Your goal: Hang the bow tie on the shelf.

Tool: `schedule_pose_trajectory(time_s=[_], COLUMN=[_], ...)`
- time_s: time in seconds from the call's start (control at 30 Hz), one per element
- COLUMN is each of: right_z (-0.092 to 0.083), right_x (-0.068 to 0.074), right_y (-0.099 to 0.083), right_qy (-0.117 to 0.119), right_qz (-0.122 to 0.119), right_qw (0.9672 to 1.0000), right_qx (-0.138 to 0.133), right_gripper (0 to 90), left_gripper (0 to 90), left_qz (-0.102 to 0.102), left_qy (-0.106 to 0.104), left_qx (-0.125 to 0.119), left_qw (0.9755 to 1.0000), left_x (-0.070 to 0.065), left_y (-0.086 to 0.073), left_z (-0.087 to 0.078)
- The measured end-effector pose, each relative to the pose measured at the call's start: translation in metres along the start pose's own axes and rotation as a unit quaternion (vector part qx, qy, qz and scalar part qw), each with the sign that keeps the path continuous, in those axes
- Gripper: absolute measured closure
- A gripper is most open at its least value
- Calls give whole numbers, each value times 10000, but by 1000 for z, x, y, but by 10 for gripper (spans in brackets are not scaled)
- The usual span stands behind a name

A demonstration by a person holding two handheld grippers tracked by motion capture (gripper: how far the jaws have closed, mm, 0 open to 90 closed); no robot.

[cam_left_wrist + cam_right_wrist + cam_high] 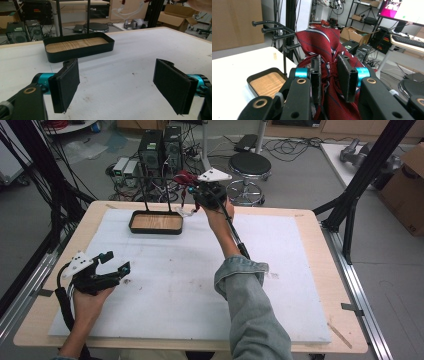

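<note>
A red striped necktie (322, 45) is bunched between the jaws of my right gripper (331, 75), which is shut on it. In the high view the right gripper (196, 190) is raised over the table's far edge, with the tie (184, 178) beside the black rack's pegs (275, 31). The rack rises from a black tray with a wooden floor (156, 222) (77, 45) (268, 83). Low at the left of the table, my left gripper (115, 262) (117, 87) is held open with nothing between its pads.
A white mat (190, 285) covers most of the wooden table (320, 250). Computer towers (160, 150), a round stool (250, 167) and cables stand on the floor beyond. A black frame leg (360, 185) rises at the right, cardboard boxes (407, 185) behind it.
</note>
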State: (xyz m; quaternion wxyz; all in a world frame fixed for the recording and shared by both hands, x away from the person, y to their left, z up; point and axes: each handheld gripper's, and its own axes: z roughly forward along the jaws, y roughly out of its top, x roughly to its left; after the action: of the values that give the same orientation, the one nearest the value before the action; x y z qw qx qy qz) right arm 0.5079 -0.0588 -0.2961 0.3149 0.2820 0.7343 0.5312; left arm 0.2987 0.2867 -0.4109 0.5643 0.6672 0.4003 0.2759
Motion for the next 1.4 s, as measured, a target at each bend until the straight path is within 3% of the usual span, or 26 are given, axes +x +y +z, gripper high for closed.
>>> schedule_pose_trajectory(time_s=[0.57, 1.23, 1.4], right_z=[34, 54, 54], right_x=[19, 11, 5], right_y=[13, 5, 2], right_qy=[14, -281, -458], right_qz=[26, 149, 234], right_qw=[10000, 9993, 9983], right_qx=[-15, 184, 278], right_gripper=[738, 737, 738], left_gripper=[213, 213, 213], left_qz=[-21, -19, -22], left_qy=[26, 11, 0], left_qx=[-39, -87, -72], left_qw=[10000, 10000, 10000], left_x=[1, 1, 1], left_y=[-1, 0, 0], left_z=[-5, -6, -5])
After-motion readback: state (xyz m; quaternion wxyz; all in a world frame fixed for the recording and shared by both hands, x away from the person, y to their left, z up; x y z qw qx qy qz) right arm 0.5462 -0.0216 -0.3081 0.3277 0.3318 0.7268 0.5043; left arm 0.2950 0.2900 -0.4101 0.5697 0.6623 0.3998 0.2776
